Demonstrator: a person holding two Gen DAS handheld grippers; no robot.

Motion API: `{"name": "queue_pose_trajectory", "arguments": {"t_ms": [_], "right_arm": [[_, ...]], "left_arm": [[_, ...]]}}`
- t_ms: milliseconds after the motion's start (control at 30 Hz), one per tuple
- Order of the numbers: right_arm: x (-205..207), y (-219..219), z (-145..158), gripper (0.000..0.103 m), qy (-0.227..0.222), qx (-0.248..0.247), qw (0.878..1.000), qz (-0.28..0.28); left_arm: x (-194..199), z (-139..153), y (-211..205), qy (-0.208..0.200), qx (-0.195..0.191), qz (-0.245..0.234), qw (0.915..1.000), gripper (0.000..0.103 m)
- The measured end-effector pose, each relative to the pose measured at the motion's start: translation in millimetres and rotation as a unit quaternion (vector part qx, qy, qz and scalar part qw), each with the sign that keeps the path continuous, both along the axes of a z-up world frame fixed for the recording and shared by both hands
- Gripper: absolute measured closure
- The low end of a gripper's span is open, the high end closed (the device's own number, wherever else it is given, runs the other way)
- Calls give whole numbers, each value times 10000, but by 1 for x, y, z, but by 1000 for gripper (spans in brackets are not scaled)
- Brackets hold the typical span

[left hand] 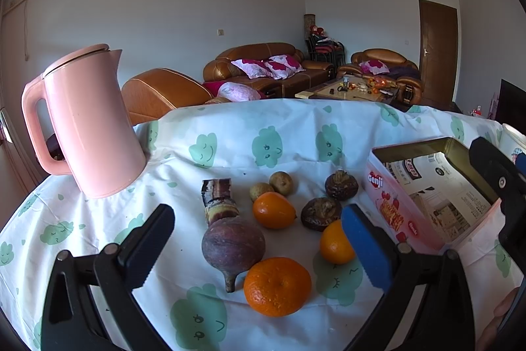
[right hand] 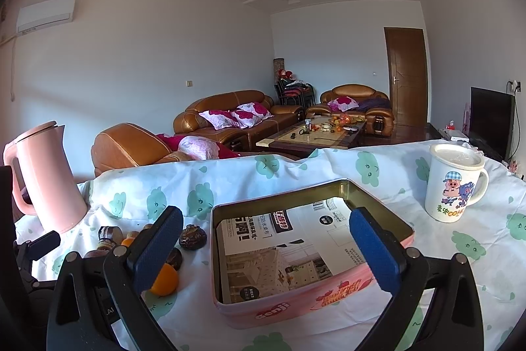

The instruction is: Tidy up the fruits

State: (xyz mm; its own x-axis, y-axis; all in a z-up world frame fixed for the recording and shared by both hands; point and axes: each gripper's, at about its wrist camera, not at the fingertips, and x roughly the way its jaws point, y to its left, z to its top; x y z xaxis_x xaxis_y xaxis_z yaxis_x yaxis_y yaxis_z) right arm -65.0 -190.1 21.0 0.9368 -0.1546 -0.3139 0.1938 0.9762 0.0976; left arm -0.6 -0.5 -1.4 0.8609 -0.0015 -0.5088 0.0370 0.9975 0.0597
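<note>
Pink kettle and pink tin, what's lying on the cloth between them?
The left wrist view shows it: between the pink kettle and the pink tin lie three oranges, a purple root, a sugarcane piece and small brown fruits.

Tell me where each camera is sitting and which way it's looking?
Left wrist view: sits on the left gripper, looking forward over the fruit, including the near orange; its own open fingers show, plus the right gripper's black arm at the right edge.
Right wrist view: sits on the right gripper, looking over the open pink tin and the mug; its own open fingers show.
Shared: the tin, the pink kettle, the cloud tablecloth and the sofas behind.
</note>
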Motion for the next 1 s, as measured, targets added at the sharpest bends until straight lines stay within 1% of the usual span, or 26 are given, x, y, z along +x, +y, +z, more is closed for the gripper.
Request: {"name": "queue_pose_trajectory", "arguments": {"t_ms": [1000], "right_arm": [[2, 1, 0, 1, 38, -15, 10000, 16]], "left_arm": [[0, 0, 0, 4, 8, -3, 10000, 0]]}}
